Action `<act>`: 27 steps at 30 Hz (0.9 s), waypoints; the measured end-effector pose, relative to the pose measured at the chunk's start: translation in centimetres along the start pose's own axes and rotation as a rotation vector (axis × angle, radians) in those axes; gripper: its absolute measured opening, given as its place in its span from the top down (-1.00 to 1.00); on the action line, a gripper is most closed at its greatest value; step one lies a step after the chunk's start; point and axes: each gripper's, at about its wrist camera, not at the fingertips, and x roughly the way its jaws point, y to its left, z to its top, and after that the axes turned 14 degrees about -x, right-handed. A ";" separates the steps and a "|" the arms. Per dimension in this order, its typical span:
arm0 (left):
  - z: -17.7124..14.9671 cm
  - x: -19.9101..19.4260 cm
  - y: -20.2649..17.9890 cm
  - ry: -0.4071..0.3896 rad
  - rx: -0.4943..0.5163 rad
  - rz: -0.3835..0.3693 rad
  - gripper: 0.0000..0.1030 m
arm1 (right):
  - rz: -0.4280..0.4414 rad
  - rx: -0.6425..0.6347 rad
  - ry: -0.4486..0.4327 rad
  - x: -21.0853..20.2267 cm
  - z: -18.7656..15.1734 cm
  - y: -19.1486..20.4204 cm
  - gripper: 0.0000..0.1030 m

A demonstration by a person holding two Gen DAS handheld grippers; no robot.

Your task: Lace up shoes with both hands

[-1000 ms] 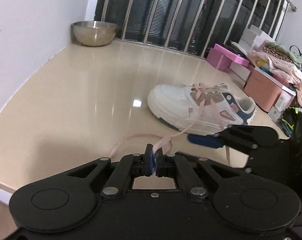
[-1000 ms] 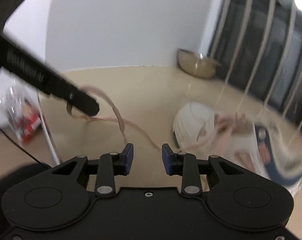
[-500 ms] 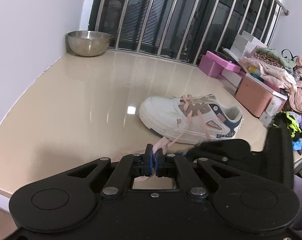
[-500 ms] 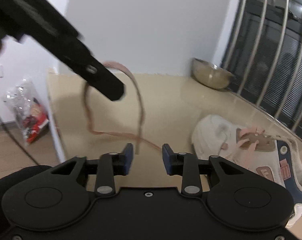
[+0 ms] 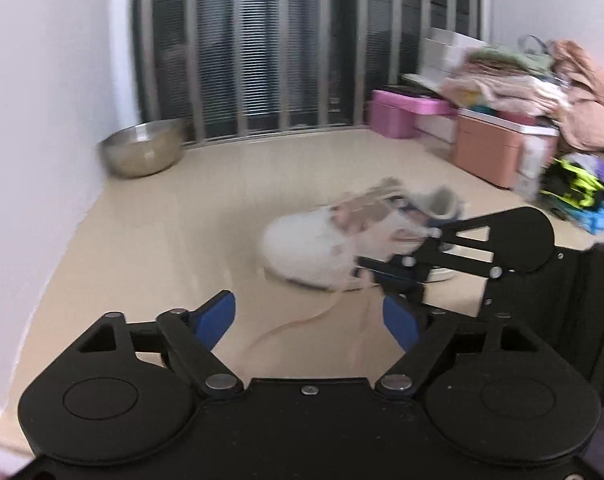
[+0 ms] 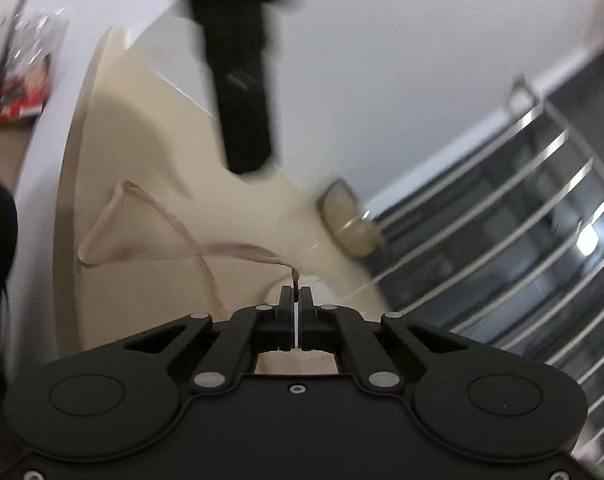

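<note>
Landmark is the shoe point(image 5: 326, 248), lying on the desk point(image 5: 173, 240) about mid-surface. Bowl point(image 5: 141, 151) sits well behind and left of the shoe, in the corner against the wall and window bars point(image 5: 261, 48). Storage boxes point(image 5: 490, 152) stand behind and right of the shoe — piled clothes point(image 5: 542, 80) on top of them. Lace point(image 5: 302, 322) trails from the shoe forward across the desk, toward the camera. Right tool point(image 5: 376, 272) is just right of the shoe, tips touching its near side. Left tool point(image 5: 308, 320) is in front of the shoe, apart from it, straddling the trailing lace.
</note>
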 end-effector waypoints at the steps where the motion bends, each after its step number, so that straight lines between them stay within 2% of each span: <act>1: 0.2 0.4 -0.4 0.007 0.010 -0.019 -0.48 | -0.021 -0.040 -0.007 -0.3 -0.1 0.1 1.00; 4: 0.7 1.2 -1.4 0.020 0.013 -0.093 -0.38 | -0.071 -0.135 -0.021 -1.1 -0.4 0.3 1.00; 7: 1.0 1.9 -1.5 0.040 -0.041 -0.147 -0.20 | -0.110 -0.154 -0.049 -1.8 -0.9 0.2 1.00; 12: 1.3 1.9 -1.3 0.061 -0.137 -0.229 -0.03 | -0.183 -0.161 -0.088 -2.5 -1.6 0.1 1.00; 16: 1.6 1.5 -0.7 0.064 -0.221 -0.292 0.32 | -0.242 -0.165 -0.120 -3.1 -2.1 0.0 1.00; 21: 2.0 1.5 0.8 0.068 -0.368 -0.375 0.59 | -0.294 -0.177 -0.147 -4.2 -1.7 0.1 1.00; 25: 2.1 1.7 1.2 0.091 -0.420 -0.418 0.89 | -0.311 -0.187 -0.151 -4.4 -1.5 0.3 1.00; 27: 2.0 1.7 1.1 0.097 -0.424 -0.426 0.91 | -0.321 -0.188 -0.149 -4.4 -1.5 0.4 1.00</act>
